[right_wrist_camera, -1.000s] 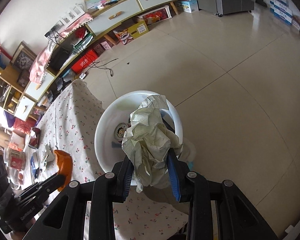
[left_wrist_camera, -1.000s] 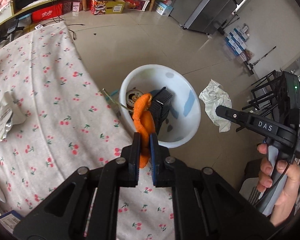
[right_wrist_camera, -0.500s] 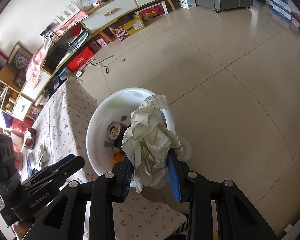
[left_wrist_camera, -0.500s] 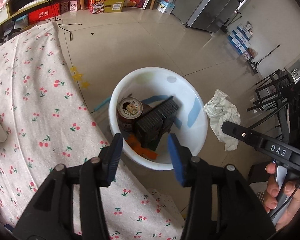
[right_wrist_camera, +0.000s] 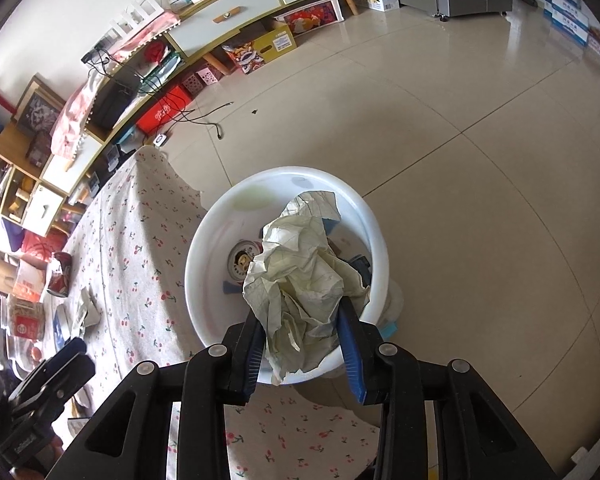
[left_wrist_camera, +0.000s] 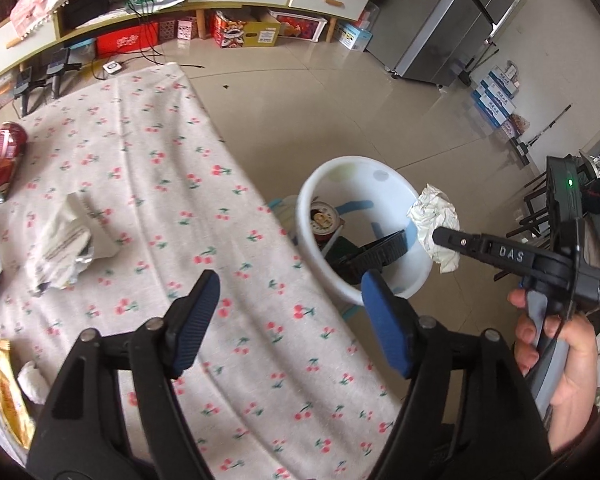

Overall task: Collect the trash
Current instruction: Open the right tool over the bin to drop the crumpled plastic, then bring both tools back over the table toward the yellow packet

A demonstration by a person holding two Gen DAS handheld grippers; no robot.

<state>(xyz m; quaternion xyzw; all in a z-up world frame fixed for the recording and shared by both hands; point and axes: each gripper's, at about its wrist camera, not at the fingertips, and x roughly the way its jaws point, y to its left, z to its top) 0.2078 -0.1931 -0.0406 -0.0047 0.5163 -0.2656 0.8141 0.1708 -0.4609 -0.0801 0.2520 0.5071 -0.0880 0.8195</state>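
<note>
- The surface point(left_wrist_camera: 228, 184), draped in a pale cloth with a cherry print, fills the left wrist view from 9 o'clock down to 6 o'clock; its edge runs just beside the bin.
- The white bin point(left_wrist_camera: 414, 280) stands on the tiled floor, at 3 o'clock of the surface in the left wrist view and at the centre of the right wrist view point(right_wrist_camera: 216, 248).
- Inside the bin lie a black ribbed piece point(left_wrist_camera: 380, 246) and a can point(left_wrist_camera: 325, 220) with its top up, at 9 o'clock of that piece.
- The left tool point(left_wrist_camera: 290, 318) hangs over the surface edge, at 7 o'clock of the bin. Its jaws have just been opening and stand wide apart, with nothing between the blue pads.
- The right tool point(right_wrist_camera: 302, 338) sits above the bin's near rim. Its jaws have eased out slightly, yet both pads press on the crumpled paper point(right_wrist_camera: 304, 276), which is gripped.
- The crumpled paper, cream with faint green lines, bulges up from the pads over the bin's mouth; in the left wrist view it shows at the bin's 3 o'clock rim point(left_wrist_camera: 436, 220).
- A hand point(left_wrist_camera: 560, 364) grips the right tool's handle at 4 o'clock in the left wrist view.
- On the surface lie a torn wrapper point(left_wrist_camera: 60, 240) at 9 o'clock, a dented red can point(left_wrist_camera: 2, 156) on its side at 10 o'clock, and a yellow packet point(left_wrist_camera: 4, 392) at 8 o'clock.
</note>
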